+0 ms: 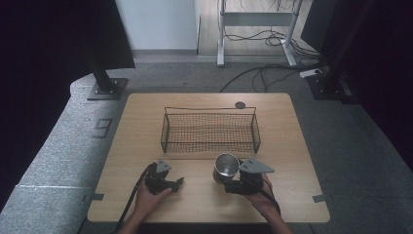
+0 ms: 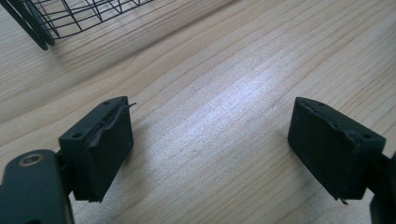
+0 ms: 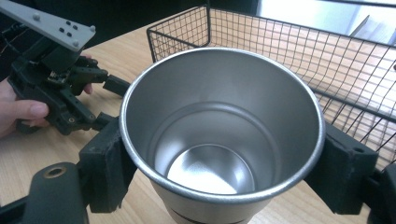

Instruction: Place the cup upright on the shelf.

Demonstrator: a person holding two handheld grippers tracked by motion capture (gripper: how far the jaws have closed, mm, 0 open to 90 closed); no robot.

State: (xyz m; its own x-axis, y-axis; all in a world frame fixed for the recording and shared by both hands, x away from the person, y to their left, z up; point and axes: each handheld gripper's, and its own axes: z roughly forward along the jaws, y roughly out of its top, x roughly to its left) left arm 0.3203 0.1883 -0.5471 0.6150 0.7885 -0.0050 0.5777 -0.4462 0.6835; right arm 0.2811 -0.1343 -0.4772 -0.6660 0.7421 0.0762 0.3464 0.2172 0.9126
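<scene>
Clamped between the two pads of the right gripper (image 3: 219, 163) is a steel cup (image 3: 219, 140), upright, mouth up, just above the table (image 1: 204, 202). Directly beyond it, close by, stands the wire basket (image 1: 210, 130), its long axis crosswise. Left gripper (image 2: 210, 149) rests open and empty, farther from the basket.
</scene>
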